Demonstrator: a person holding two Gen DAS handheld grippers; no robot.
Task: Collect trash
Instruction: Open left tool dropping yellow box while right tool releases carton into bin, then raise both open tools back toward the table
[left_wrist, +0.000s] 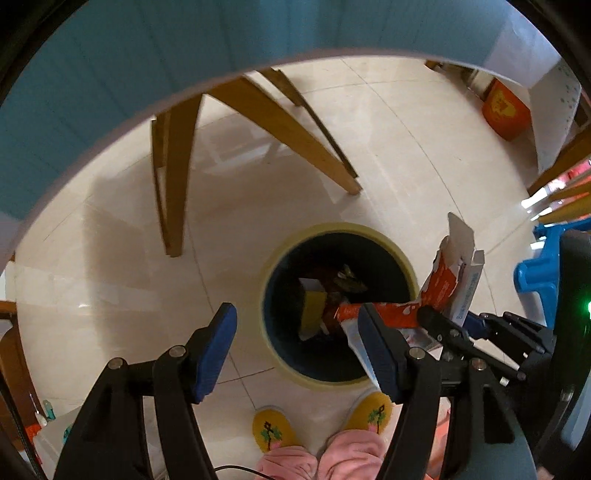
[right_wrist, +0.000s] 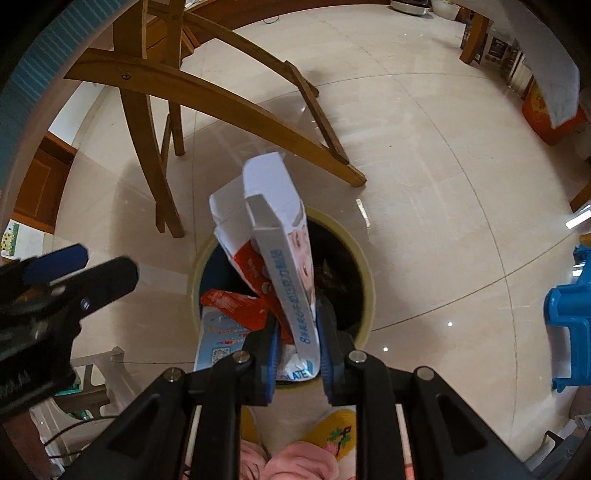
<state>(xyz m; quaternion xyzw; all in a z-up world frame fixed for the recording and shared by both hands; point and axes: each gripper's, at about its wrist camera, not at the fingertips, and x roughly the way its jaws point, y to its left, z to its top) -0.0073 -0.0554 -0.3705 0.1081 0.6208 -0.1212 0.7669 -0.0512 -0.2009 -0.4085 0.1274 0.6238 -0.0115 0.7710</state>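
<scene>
A round bin (left_wrist: 264, 295) with a pale yellow rim stands on the tiled floor, with a yellow box (left_wrist: 312, 308) and other rubbish inside. My left gripper (left_wrist: 295, 314) hangs above the bin's left side, open, with nothing between its blue pads. My right gripper (right_wrist: 300, 321) is shut on a flattened white-and-blue carton (right_wrist: 280, 236) and an orange wrapper (right_wrist: 236, 306), held together over the bin (right_wrist: 369, 280). In the left wrist view this bundle (left_wrist: 458, 266) sticks up at the right, clamped in the right gripper (left_wrist: 443, 325). The left gripper (right_wrist: 74, 273) shows at the left of the right wrist view.
Wooden chair legs (left_wrist: 295, 125) stand just beyond the bin. A blue-covered table edge (left_wrist: 110, 74) arches overhead. An orange box (left_wrist: 504, 110) sits far right, a blue plastic object (right_wrist: 569, 321) nearer right. The person's yellow slippers (left_wrist: 267, 428) and pink trousers are right below the bin.
</scene>
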